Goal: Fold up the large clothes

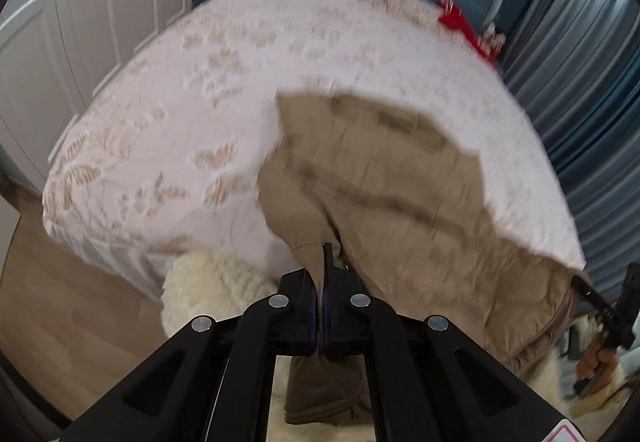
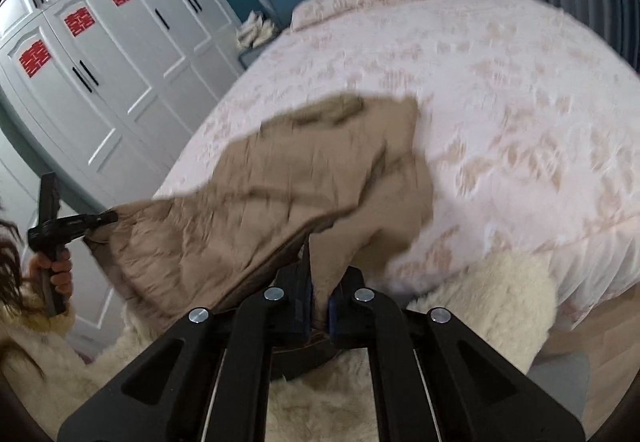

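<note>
Your left gripper (image 1: 322, 274) is clamped on the tan quilted coat (image 1: 384, 178). Your right gripper (image 2: 318, 282) pinches its other end, the coat trailing over the foot edge of the floral bedspread (image 2: 500, 90)

A tan quilted garment (image 1: 384, 178) hangs rumpled, lifted by its near edge, its far part draped on the bed

Red paper signs (image 2: 79, 23) sit on the white wardrobe doors (image 2: 120, 82), one on each upper panel; they look like the Chinese double-happiness character, though blur keeps them from being read for certain. No other text, brand or number can be read.
</note>
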Demonstrator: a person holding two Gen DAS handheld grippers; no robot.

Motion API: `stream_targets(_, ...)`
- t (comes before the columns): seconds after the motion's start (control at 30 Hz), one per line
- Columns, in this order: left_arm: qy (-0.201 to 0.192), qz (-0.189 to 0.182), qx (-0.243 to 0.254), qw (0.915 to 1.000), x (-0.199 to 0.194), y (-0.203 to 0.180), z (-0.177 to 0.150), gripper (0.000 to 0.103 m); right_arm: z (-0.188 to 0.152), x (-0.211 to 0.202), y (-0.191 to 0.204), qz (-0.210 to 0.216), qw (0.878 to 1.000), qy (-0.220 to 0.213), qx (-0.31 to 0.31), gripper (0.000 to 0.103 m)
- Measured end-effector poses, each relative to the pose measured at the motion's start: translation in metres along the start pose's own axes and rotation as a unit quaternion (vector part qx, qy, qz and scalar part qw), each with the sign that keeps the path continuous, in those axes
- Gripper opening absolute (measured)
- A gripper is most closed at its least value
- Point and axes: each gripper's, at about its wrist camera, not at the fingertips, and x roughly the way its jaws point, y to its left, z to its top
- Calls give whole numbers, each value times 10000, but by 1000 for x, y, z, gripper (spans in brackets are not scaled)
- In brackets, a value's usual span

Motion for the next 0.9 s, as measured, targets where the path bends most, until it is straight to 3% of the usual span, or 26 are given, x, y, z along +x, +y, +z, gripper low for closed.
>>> stream_targets(0.07,-339,-130,5,9993,-3,-6,17,0,24,-1,-1,-39,9991,-419,43,4)
stream_targets(0.17,-893,13,127,9959,10,-11,49,0,61,14,-17,-69,9945,-988,345,4)
stream_targets(0.33,-1138,213,-319,9928,68,2,116,0,120,72,-49,-187,9865,-1370,876,4)
stream_targets(0.57,-1018,965,-209,9899,166,-2,180,0,171,163,-69,-644,9840,-1315,1018,4)
stream_targets(0.9,-438,1545,-265,9867,264,12,200,1,193,257,-100,-1055,9838,-734,1251,4)
